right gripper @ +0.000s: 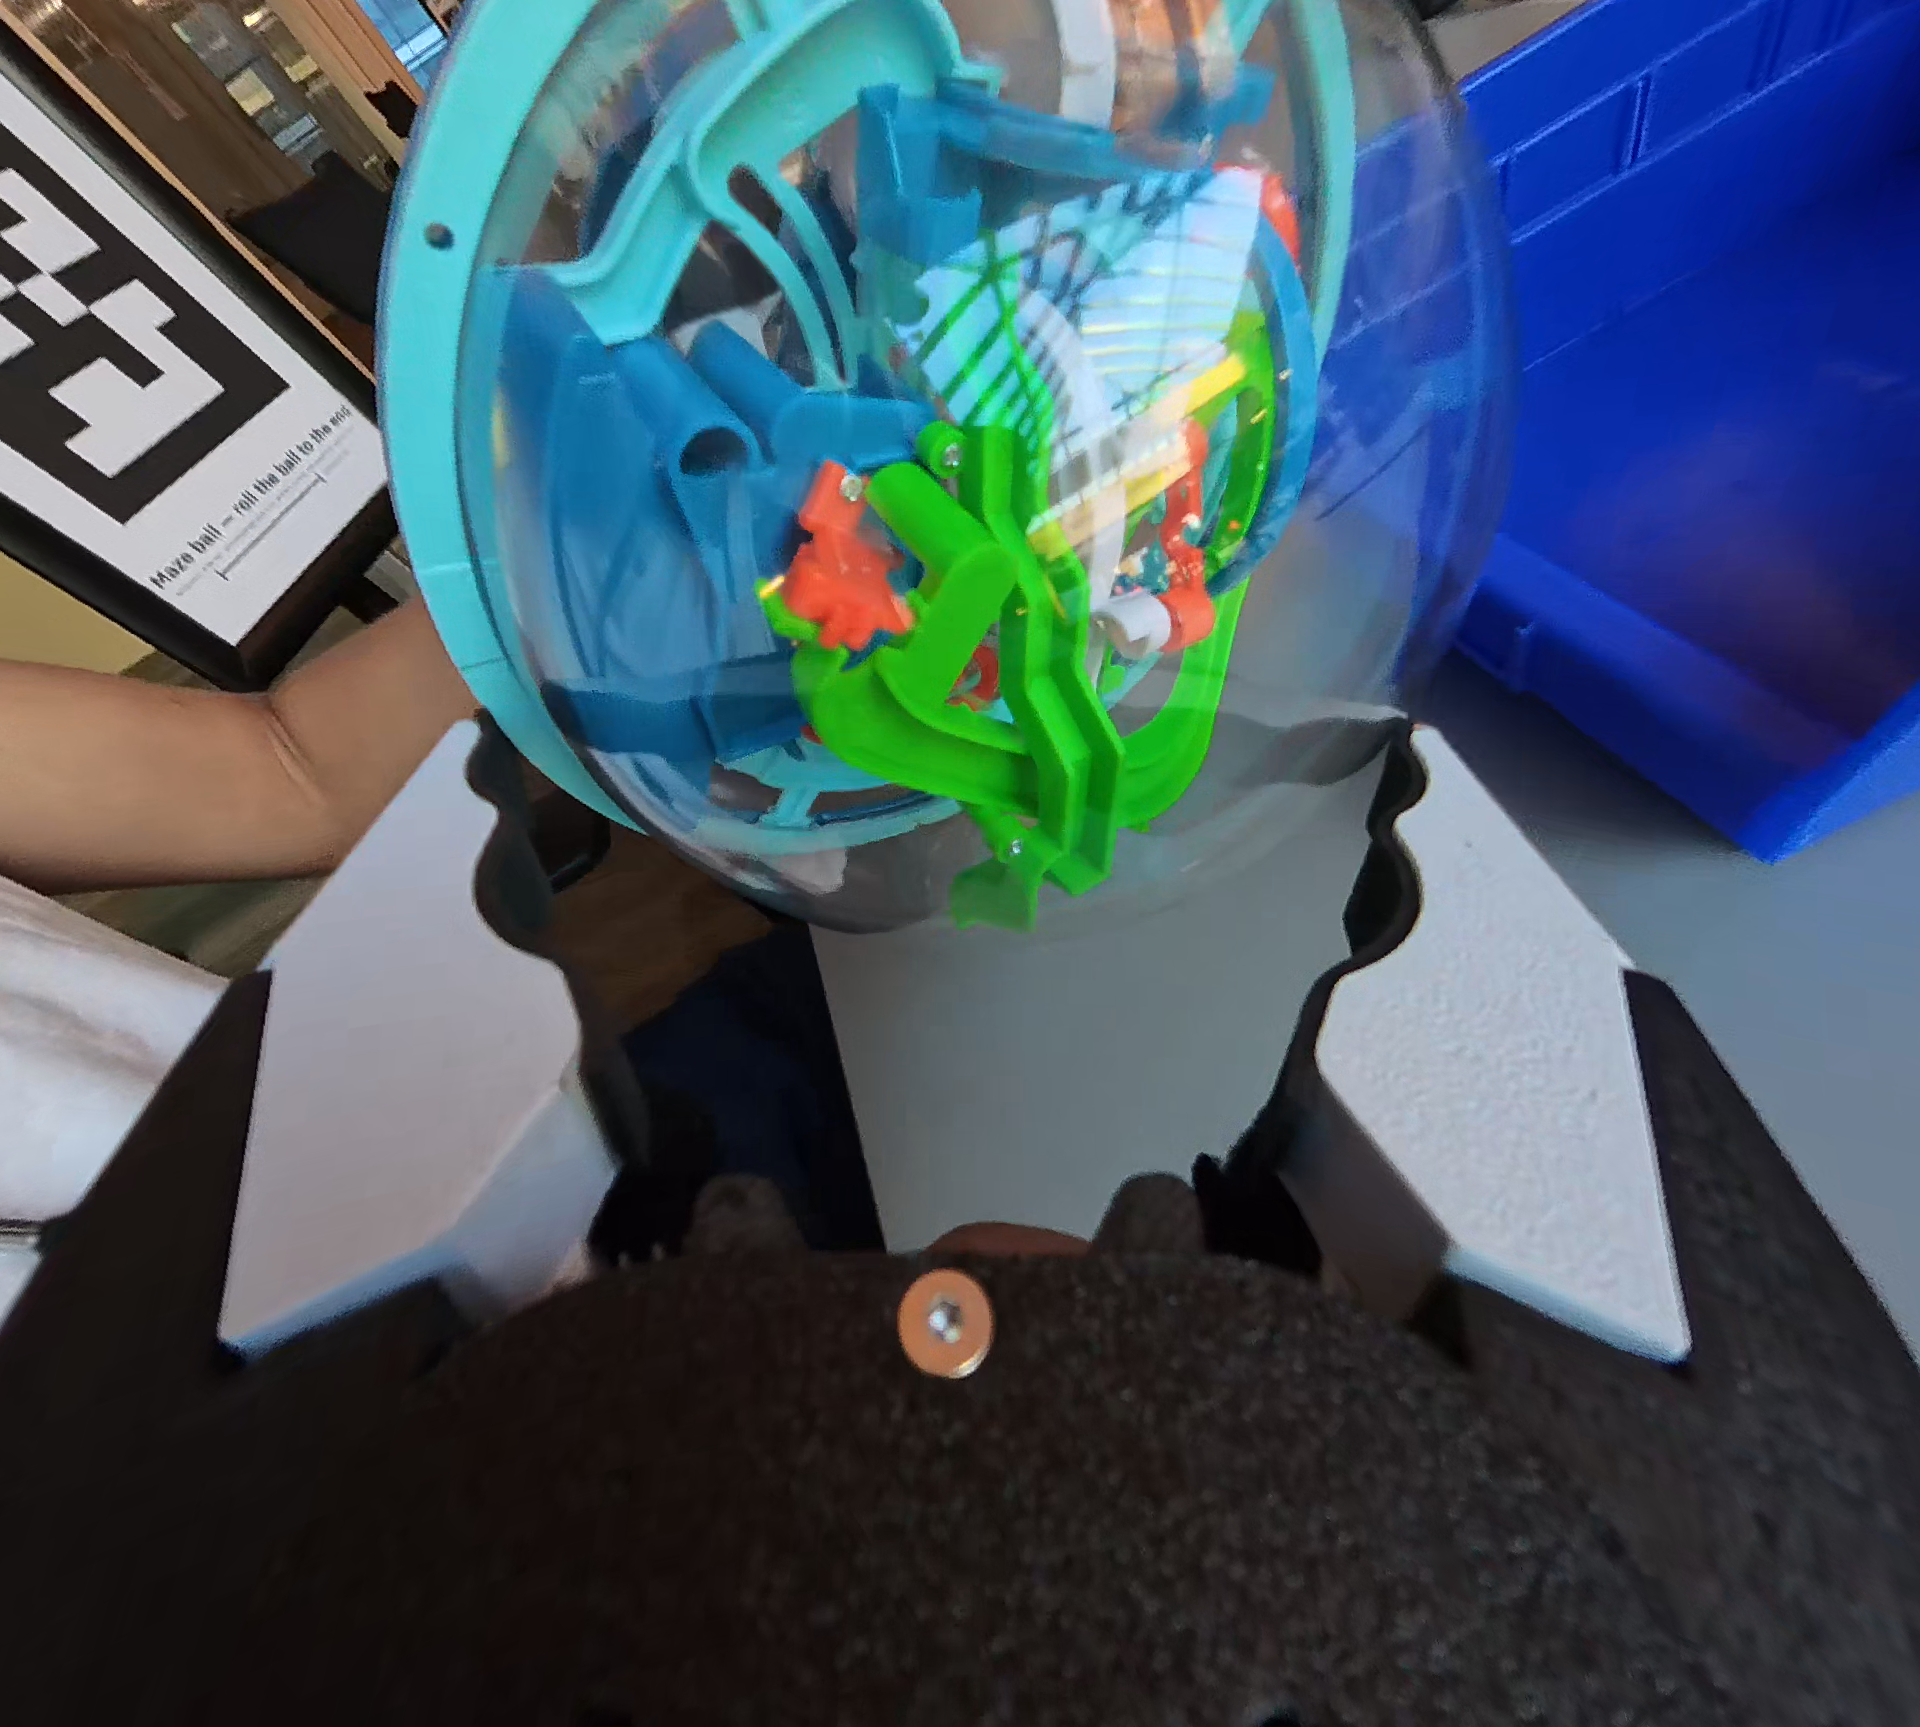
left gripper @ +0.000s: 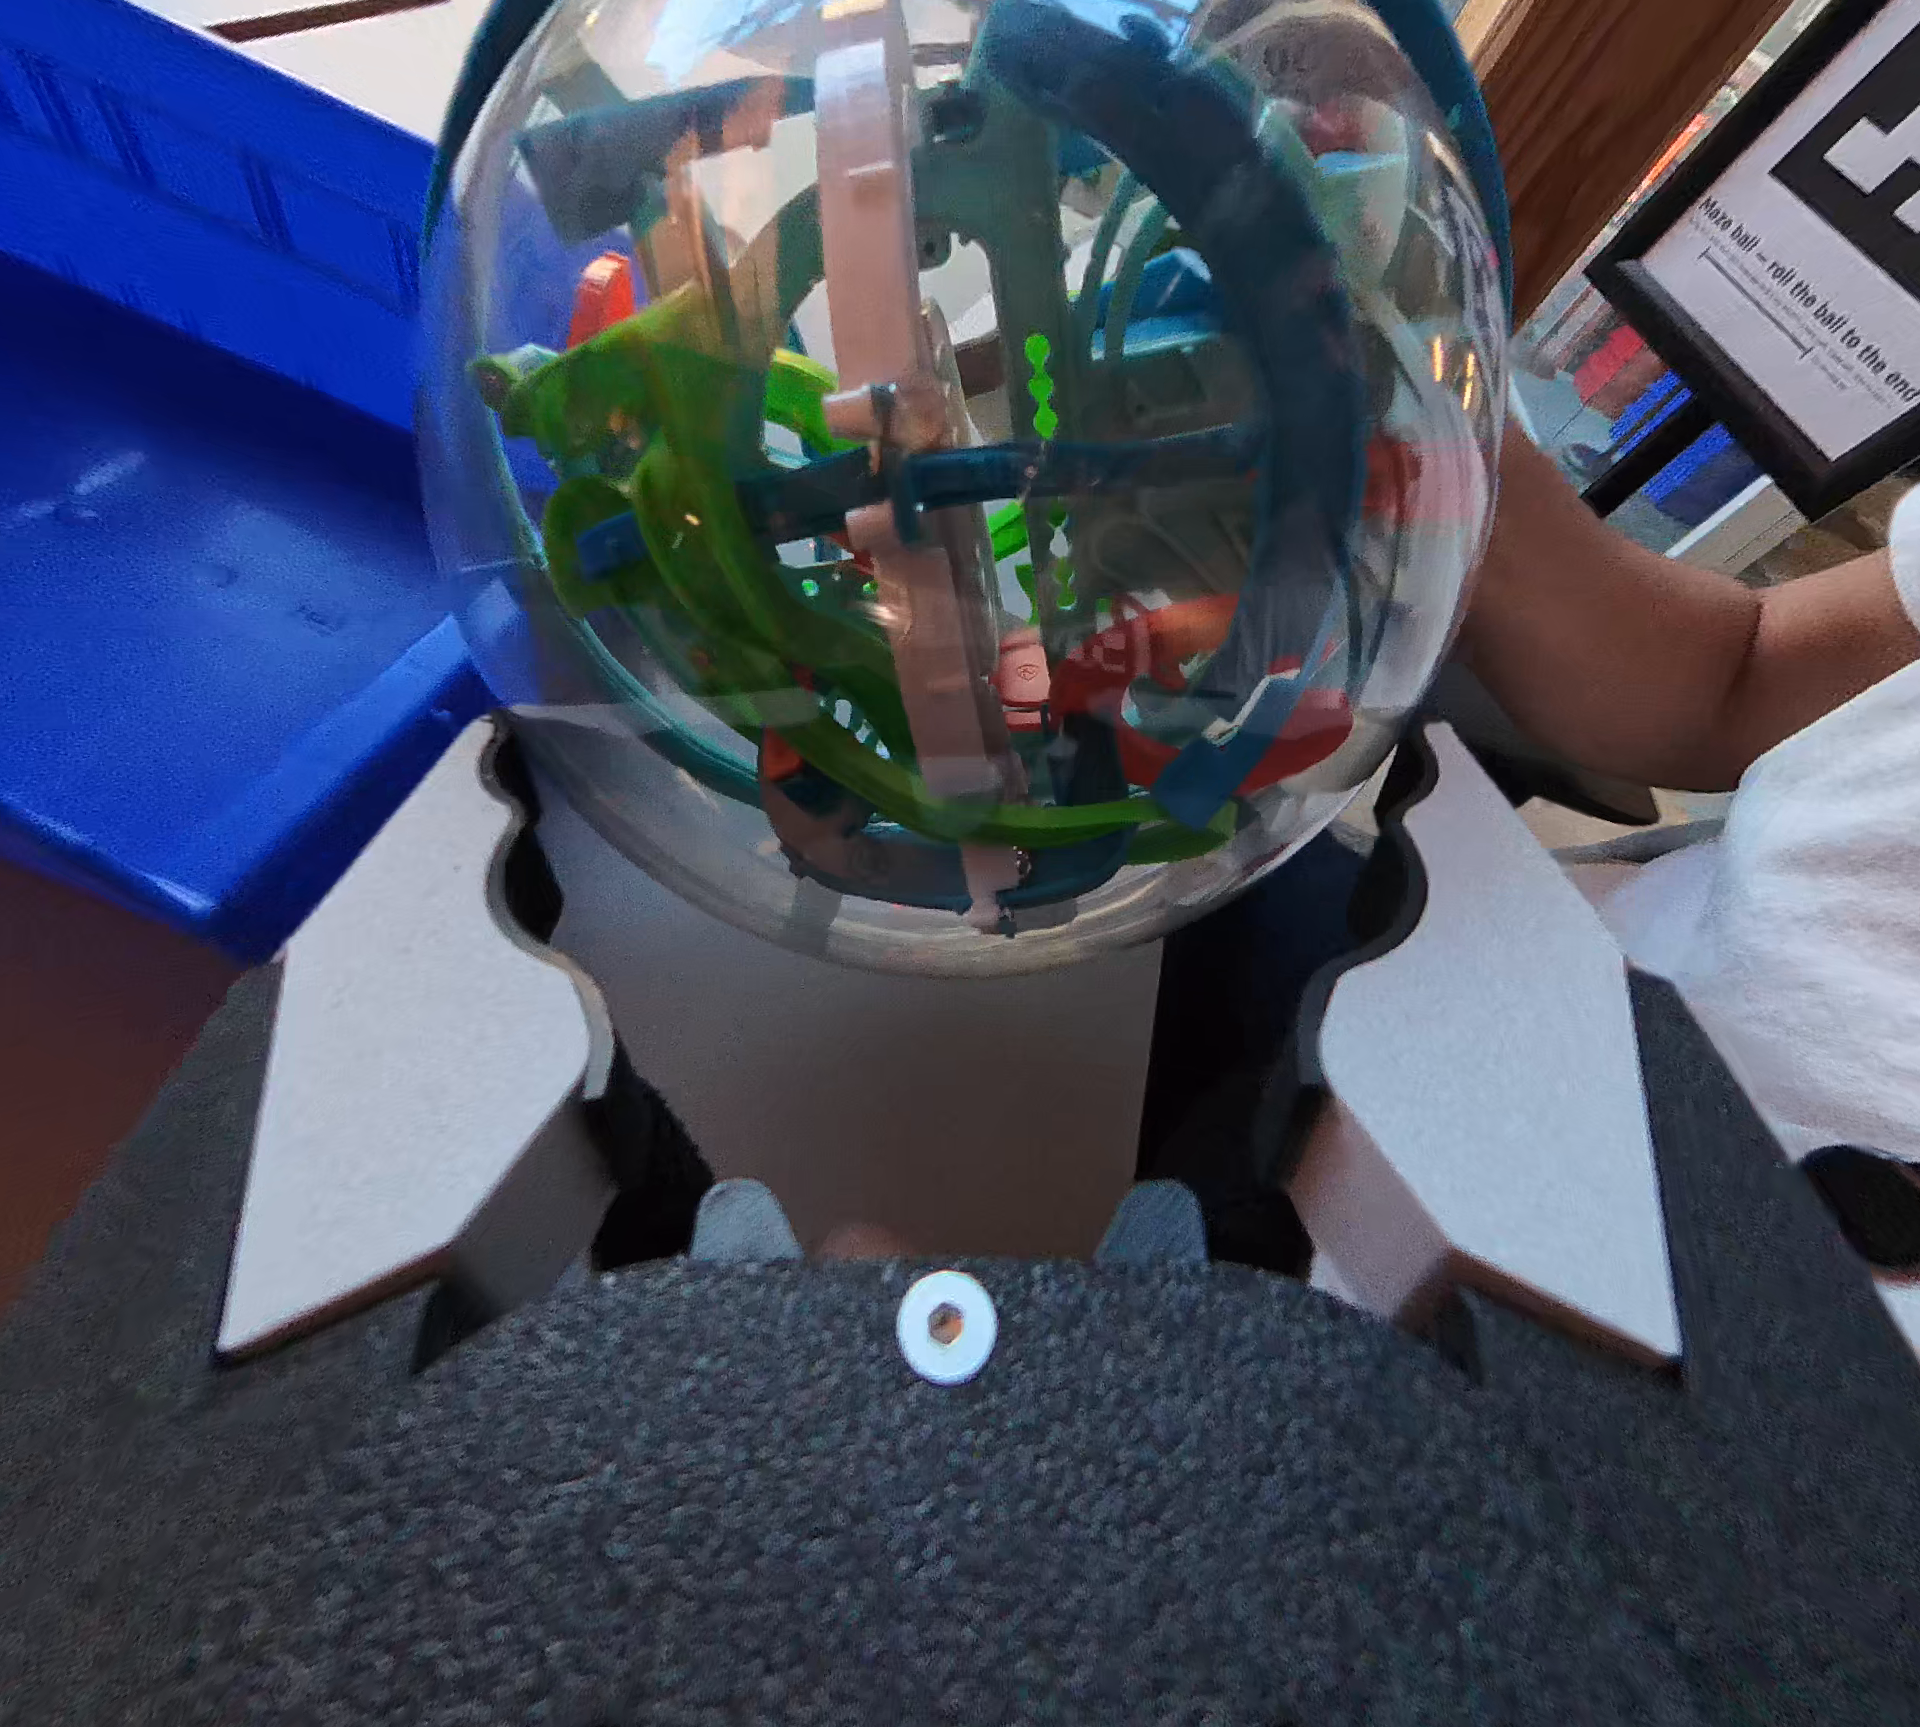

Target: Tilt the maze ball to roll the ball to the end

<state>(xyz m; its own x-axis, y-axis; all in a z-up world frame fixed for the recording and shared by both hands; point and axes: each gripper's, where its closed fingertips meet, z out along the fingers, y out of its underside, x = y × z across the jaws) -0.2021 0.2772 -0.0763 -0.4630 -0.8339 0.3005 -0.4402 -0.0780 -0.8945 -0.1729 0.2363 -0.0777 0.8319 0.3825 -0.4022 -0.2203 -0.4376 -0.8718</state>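
The maze ball [left gripper: 956,389] is a clear sphere with green, blue, orange and pink tracks inside and a teal rim. It fills the left wrist view and sits between my left gripper's [left gripper: 945,742] wide-spread white fingers [left gripper: 416,950], whose dark tips touch its lower sides. In the right wrist view the maze ball [right gripper: 935,347] shows from the other side. My right gripper [right gripper: 935,742] holds it the same way, with fingertips [right gripper: 1475,950] against its lower flanks. I cannot pick out the small ball inside.
A blue plastic bin [left gripper: 156,430] stands close to the sphere and also shows in the right wrist view [right gripper: 1714,327]. A black-framed sign [left gripper: 1787,223] stands on the other side [right gripper: 125,389]. A person's forearm [left gripper: 1621,638] reaches in beside it. A pale tabletop [right gripper: 1662,950] lies below.
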